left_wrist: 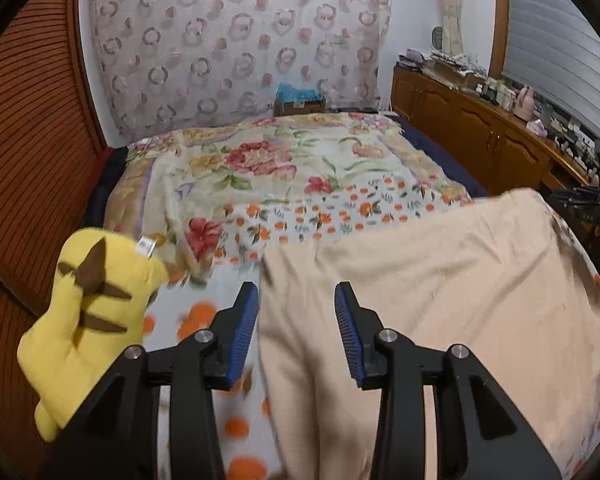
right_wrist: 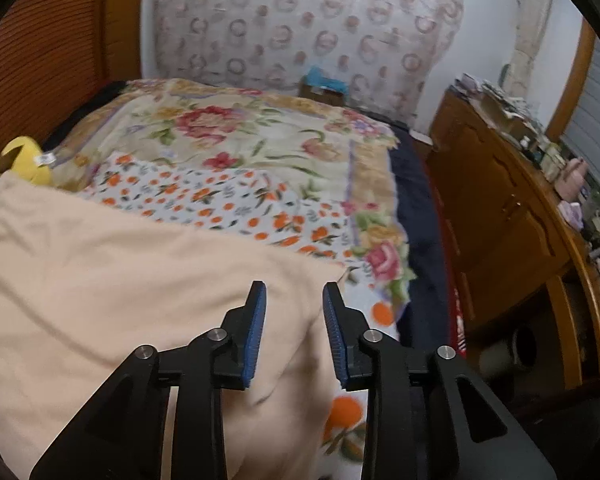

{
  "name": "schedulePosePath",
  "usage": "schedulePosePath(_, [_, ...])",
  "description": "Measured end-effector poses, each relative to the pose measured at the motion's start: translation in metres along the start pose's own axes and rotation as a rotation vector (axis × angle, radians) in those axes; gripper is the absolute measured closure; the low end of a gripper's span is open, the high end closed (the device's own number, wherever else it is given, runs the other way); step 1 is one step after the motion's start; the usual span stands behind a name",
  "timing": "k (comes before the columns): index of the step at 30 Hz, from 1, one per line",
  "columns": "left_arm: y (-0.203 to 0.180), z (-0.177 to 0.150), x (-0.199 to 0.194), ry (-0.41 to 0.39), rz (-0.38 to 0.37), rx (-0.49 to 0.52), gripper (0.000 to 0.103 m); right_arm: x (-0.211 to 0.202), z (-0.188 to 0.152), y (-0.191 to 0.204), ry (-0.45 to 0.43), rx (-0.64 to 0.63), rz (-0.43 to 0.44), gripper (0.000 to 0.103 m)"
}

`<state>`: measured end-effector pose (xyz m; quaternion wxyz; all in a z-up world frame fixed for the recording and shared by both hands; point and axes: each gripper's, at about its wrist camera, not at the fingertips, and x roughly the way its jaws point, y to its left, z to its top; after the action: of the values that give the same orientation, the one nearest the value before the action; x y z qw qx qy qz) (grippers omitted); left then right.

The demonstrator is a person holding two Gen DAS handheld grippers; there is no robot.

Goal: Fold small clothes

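Note:
A peach-coloured garment (left_wrist: 440, 292) lies spread flat on the bed; it also shows in the right wrist view (right_wrist: 120, 280). My left gripper (left_wrist: 296, 292) is open and empty, hovering over the garment's left edge. My right gripper (right_wrist: 294, 290) is open and empty, hovering over the garment's right edge near its far right corner. The right gripper also shows in the left wrist view (left_wrist: 596, 196) at the far right, beyond the garment.
The bed carries an orange-dotted sheet (left_wrist: 332, 212) and a floral blanket (right_wrist: 236, 132). A yellow plush toy (left_wrist: 88, 312) lies left of the garment, also in the right wrist view (right_wrist: 24, 160). A cluttered wooden cabinet (right_wrist: 512, 208) runs along the right side. A cardboard box (left_wrist: 298, 104) sits by the far wall.

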<state>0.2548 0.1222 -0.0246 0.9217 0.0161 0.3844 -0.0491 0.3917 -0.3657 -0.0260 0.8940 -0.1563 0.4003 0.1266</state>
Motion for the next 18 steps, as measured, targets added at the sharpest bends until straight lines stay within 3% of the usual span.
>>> schedulePosePath(4, [0.004,-0.033,-0.024,0.018,-0.019,-0.017,0.063,-0.028,-0.019,0.018,-0.036,-0.016,0.075,0.060])
schedulePosePath(7, [0.004,-0.060,-0.037,0.043,-0.052,-0.039,0.057,-0.051,-0.041,0.034,-0.056,-0.033,0.131,0.054])
schedulePosePath(9, [-0.001,-0.080,-0.046,0.056,-0.072,-0.043,0.049,-0.064,-0.055,0.046,-0.061,-0.039,0.157,0.053])
schedulePosePath(12, [-0.008,-0.103,-0.054,0.073,-0.095,-0.053,0.048,-0.079,-0.077,0.060,-0.064,-0.045,0.199,0.052])
schedulePosePath(18, [-0.021,-0.134,-0.059,0.094,-0.111,-0.085,0.048,-0.098,-0.118,0.059,-0.060,-0.007,0.193,0.052])
